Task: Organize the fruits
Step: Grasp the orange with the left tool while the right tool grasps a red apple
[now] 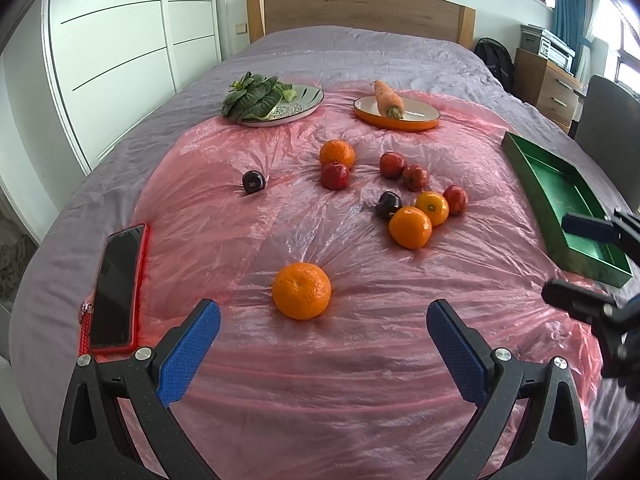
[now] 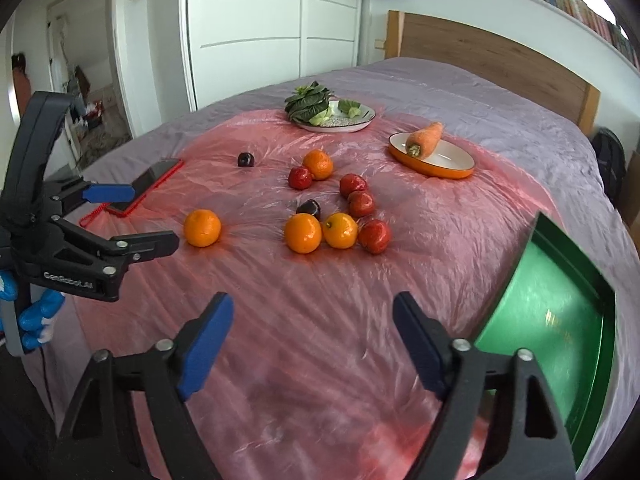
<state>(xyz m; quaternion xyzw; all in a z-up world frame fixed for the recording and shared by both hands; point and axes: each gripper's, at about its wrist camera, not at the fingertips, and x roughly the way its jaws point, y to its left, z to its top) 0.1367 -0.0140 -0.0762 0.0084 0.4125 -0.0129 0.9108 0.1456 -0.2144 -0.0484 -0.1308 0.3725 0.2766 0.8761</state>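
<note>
Before left claw, lone orange; both claws spread, empty; right claw.

Bright daylight, sharp, fisheye-warped edges

Black tongs, blue pads, silver screws

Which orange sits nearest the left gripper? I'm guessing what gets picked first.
The lone orange just ahead of the open left gripper; the other three lie farther back among the red fruits.
</note>
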